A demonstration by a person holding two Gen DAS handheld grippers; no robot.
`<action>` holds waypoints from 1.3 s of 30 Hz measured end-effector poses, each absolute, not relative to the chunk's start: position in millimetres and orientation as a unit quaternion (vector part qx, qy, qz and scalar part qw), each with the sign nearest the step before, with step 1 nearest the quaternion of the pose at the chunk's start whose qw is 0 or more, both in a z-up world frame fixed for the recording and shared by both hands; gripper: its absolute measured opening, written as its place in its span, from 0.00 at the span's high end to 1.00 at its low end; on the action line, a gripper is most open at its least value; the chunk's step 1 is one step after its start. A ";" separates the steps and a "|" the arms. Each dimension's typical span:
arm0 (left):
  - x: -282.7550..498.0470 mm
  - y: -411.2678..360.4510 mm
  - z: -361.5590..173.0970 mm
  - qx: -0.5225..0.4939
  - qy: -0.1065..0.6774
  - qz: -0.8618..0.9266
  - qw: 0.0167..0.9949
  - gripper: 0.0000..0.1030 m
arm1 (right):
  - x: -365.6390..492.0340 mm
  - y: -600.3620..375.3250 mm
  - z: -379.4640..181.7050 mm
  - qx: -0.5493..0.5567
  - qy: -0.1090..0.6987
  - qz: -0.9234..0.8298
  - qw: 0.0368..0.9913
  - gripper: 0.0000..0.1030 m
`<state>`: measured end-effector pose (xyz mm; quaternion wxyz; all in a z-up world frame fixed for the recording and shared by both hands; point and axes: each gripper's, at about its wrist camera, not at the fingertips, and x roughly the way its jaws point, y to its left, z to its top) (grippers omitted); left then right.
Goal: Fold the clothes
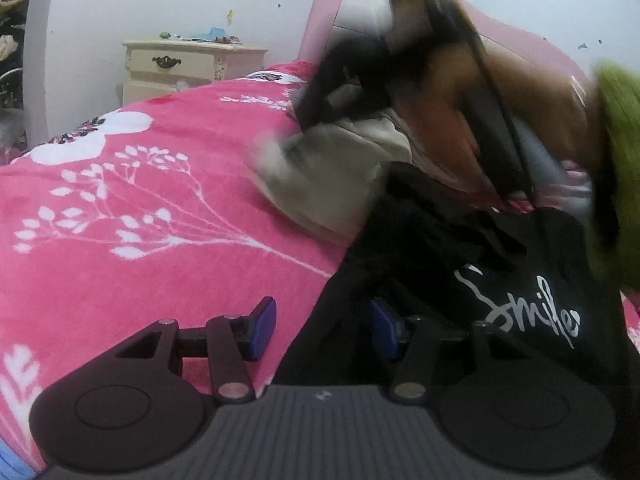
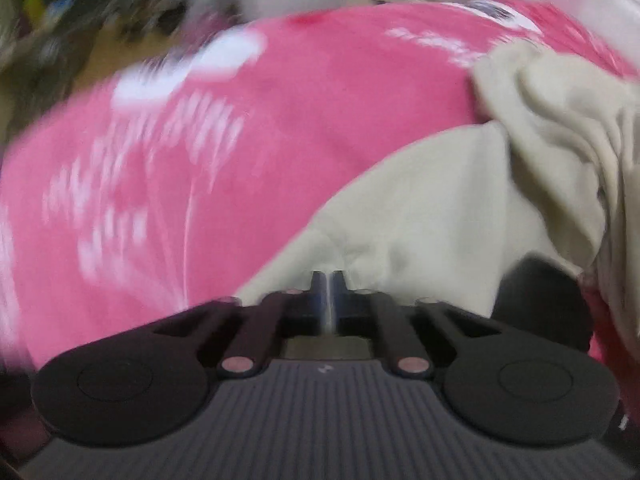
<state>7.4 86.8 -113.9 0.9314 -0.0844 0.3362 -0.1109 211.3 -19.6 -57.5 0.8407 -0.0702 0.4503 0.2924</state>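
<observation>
Left claw (image 1: 322, 328) released beside black "Smile" shirt (image 1: 520, 300); right claw (image 2: 329, 292) clenched, pinching beige garment (image 2: 420, 208), pink blanket (image 1: 140, 220)

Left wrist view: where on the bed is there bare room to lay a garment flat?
Free: the pink blanket between the nightstand and the beige garment. Crowded: the right side, with the beige garment, the black Smile shirt and the person's arm.

My beige garment (image 2: 420, 208) lies rumpled on the pink bedspread, bunched in folds toward two o'clock. My black top (image 1: 500, 280), printed "Smile", sprawls crumpled at four o'clock
</observation>
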 end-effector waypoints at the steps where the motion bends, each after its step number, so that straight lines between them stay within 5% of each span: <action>1: 7.5 87.6 -113.8 -0.085 0.336 -0.110 0.931 0.48 | 223.0 -22.5 -41.7 -0.003 0.429 0.315 0.847 0.98; 3: 6.9 89.3 -112.0 -0.088 0.333 -0.112 0.932 0.48 | 237.3 -31.4 -10.3 0.103 0.367 0.348 0.856 0.94; 6: 5.6 92.0 -108.3 -0.098 0.326 -0.122 0.933 0.48 | 245.7 -45.9 19.2 0.155 0.347 0.337 0.862 0.28; 15: 39.5 72.8 -97.2 -0.142 0.314 -0.182 0.921 0.49 | 165.9 -232.4 3.9 0.322 0.356 0.280 0.832 0.27; 21: 98.1 36.4 -101.9 -0.149 0.362 -0.221 0.893 0.53 | 111.9 -303.2 -58.8 0.386 0.449 0.168 0.788 0.40; 27: 142.3 7.9 -116.4 -0.114 0.405 -0.213 0.882 0.62 | 84.9 -330.0 -115.1 0.527 0.505 0.111 0.674 0.44; 32: 136.8 -3.7 -113.0 -0.072 0.374 -0.224 0.897 0.93 | 78.1 -343.0 -136.4 0.609 0.497 0.059 0.615 0.43; 39: 77.8 -20.5 -93.5 0.018 0.277 -0.339 0.899 0.93 | 69.5 -350.8 -146.0 0.654 0.483 0.028 0.582 0.43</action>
